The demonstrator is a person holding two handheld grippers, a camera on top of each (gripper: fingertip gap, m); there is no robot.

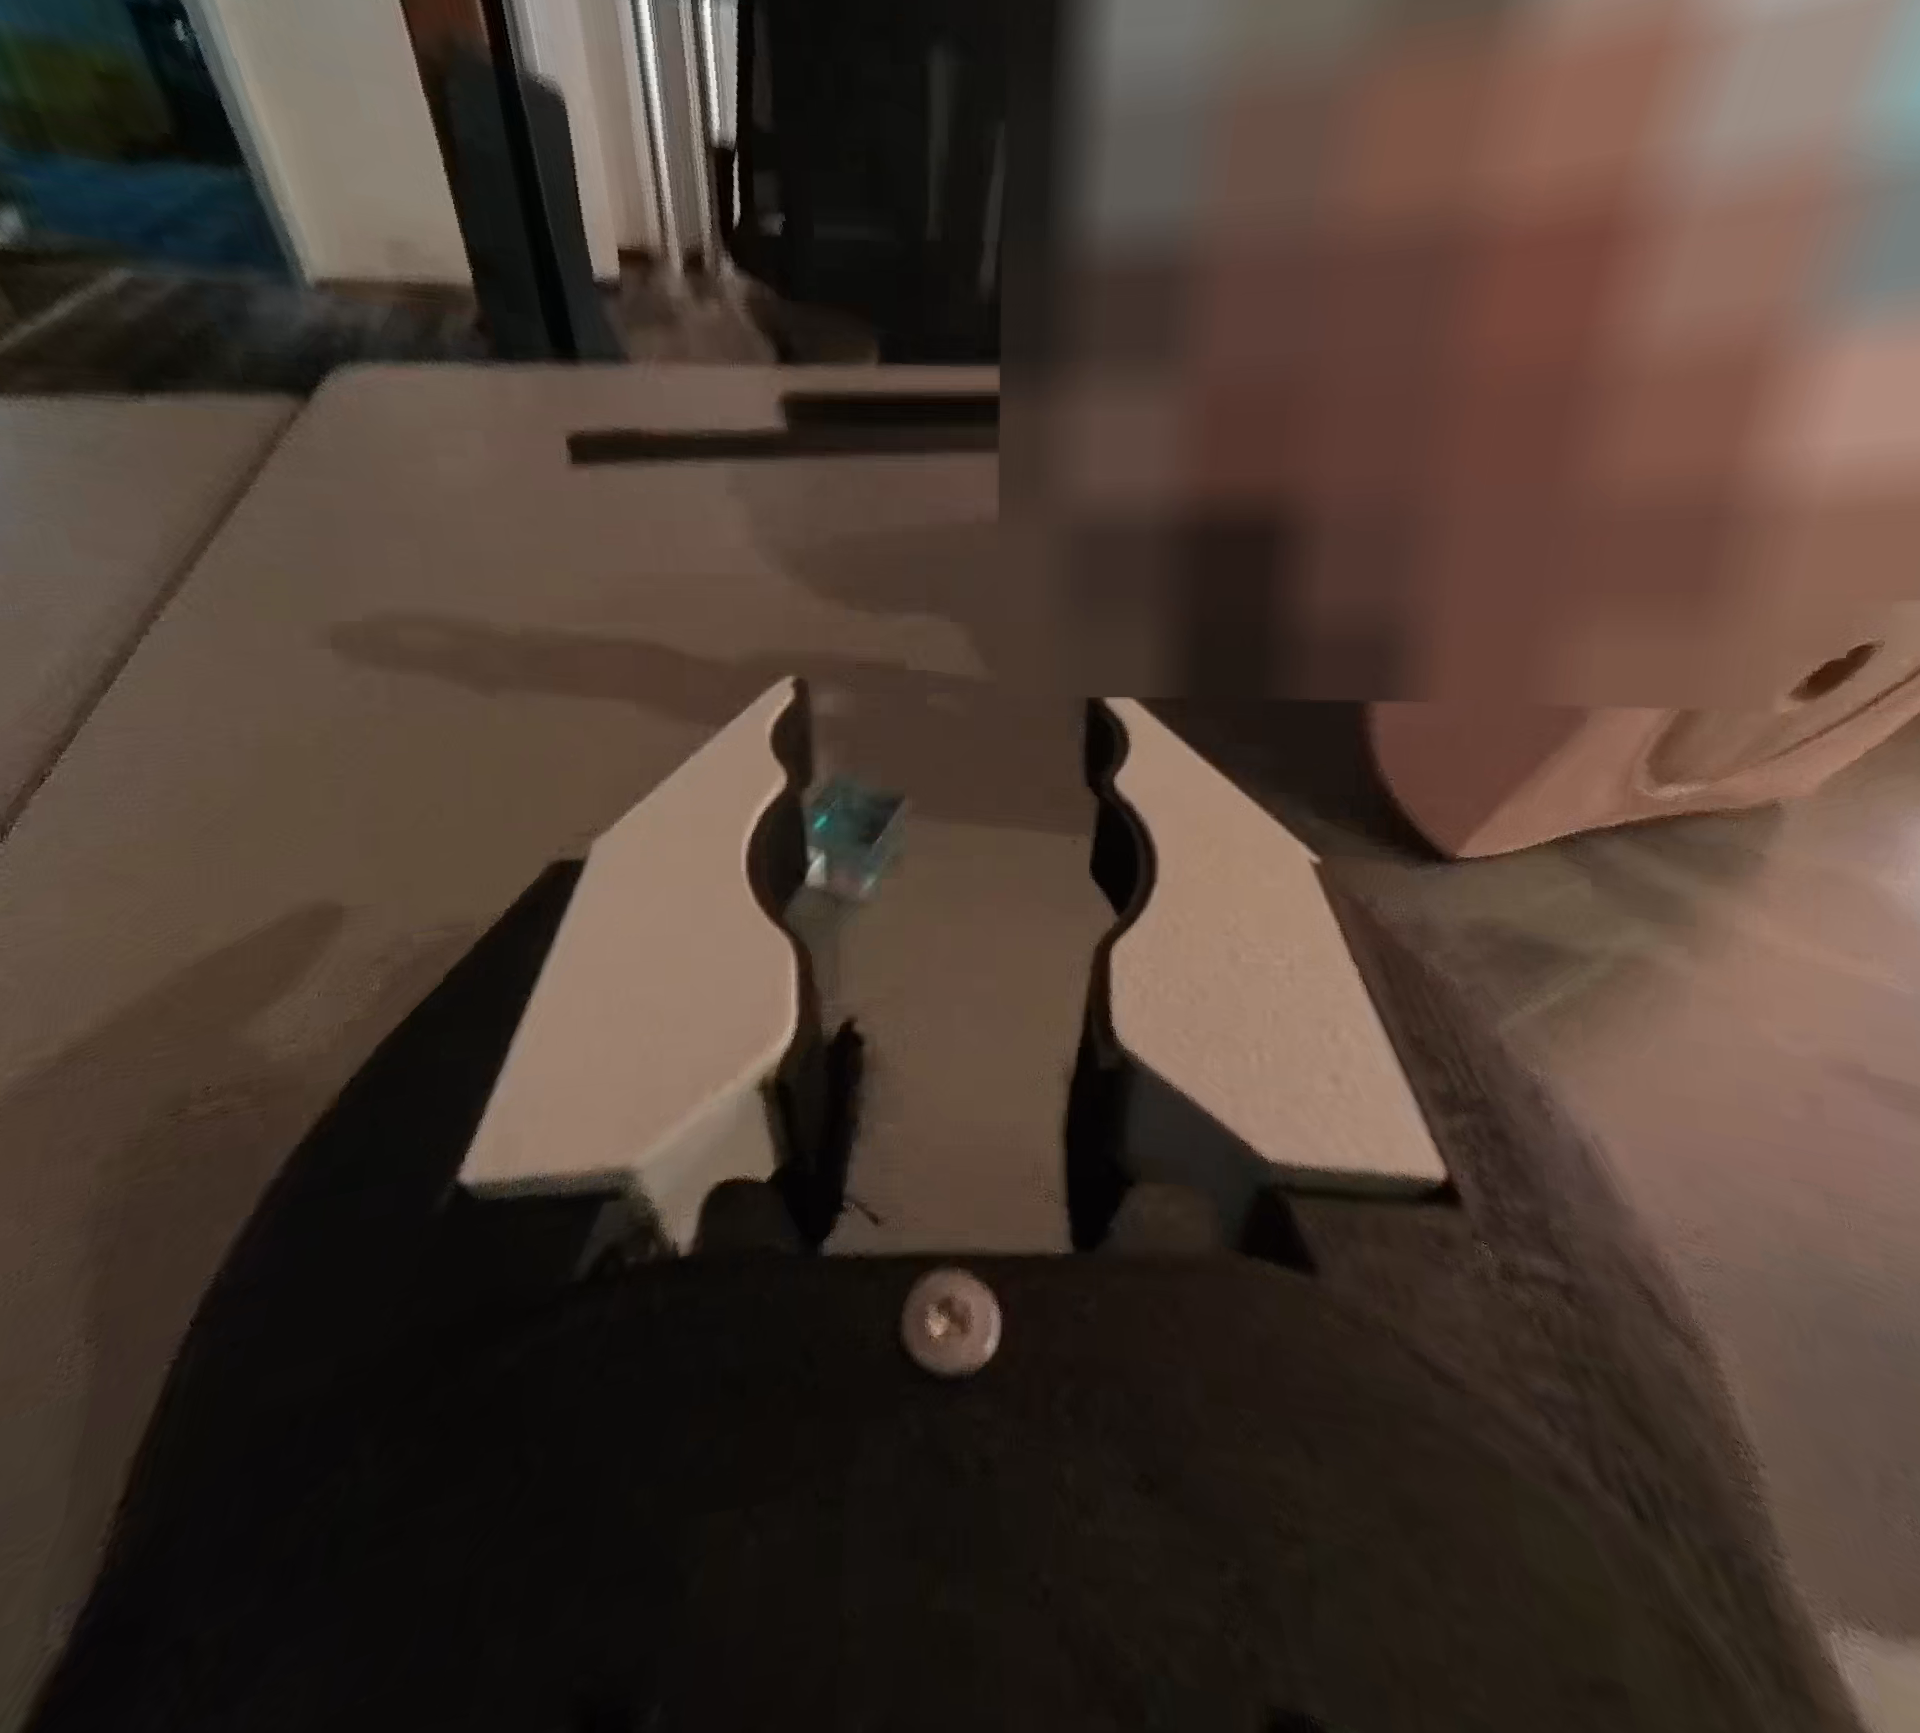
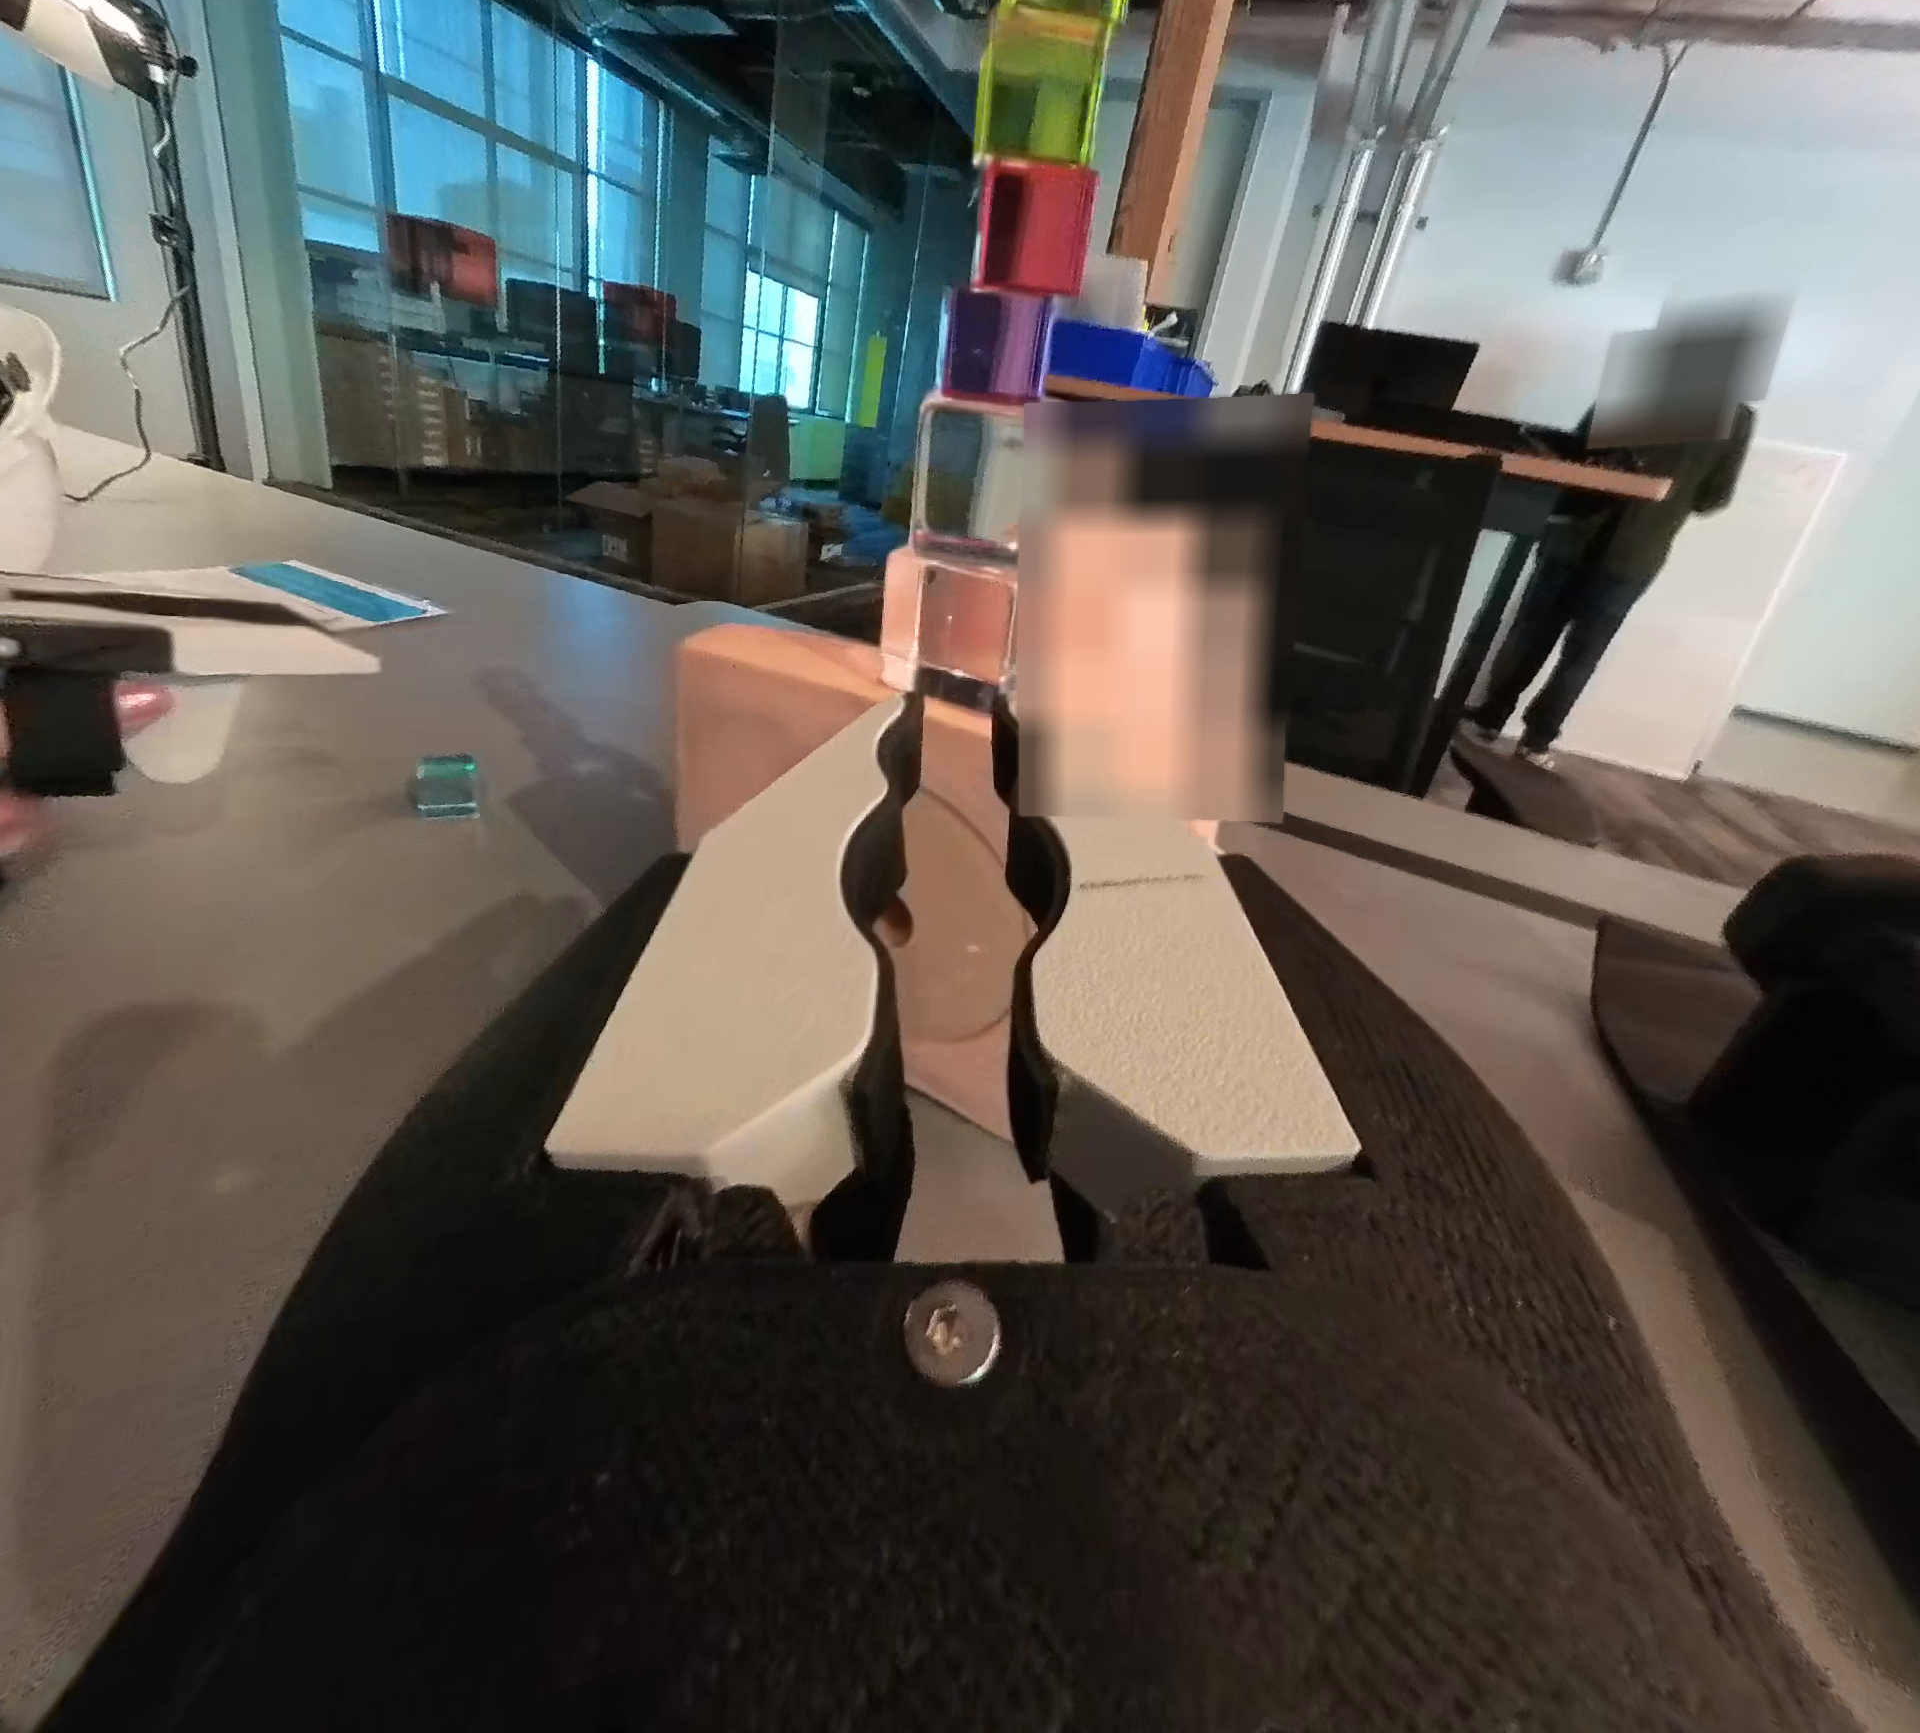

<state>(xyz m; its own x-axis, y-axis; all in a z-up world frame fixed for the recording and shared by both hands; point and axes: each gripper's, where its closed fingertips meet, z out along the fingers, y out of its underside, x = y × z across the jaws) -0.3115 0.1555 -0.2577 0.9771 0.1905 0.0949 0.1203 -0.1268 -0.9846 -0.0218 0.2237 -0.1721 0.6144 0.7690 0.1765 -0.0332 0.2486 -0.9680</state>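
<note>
My left gripper (image 1: 943, 707) is open over the grey table (image 1: 416, 748). A small clear teal cube (image 1: 852, 836) lies on the table and shows between its fingers, close to the left finger, not gripped. The right wrist view shows this cube (image 2: 447, 784) lying apart from the left gripper (image 2: 62, 727). My right gripper (image 2: 954, 712) is slightly open with nothing between its pads. Its tips are at the foot of a tower of cubes on a pinkish block (image 2: 769, 717). From the bottom these are two clear (image 2: 951, 634), a purple (image 2: 997, 343), a red (image 2: 1034, 229) and two yellow-green (image 2: 1039, 83).
The pinkish block also shows in the left wrist view (image 1: 1621, 769). Papers (image 2: 312, 603) lie at the table's far left. A dark object (image 2: 1818, 1060) sits at the right. A person (image 2: 1621, 603) stands by a desk in the background. The tips of one gripper are about 30 cm away from the tips of the other.
</note>
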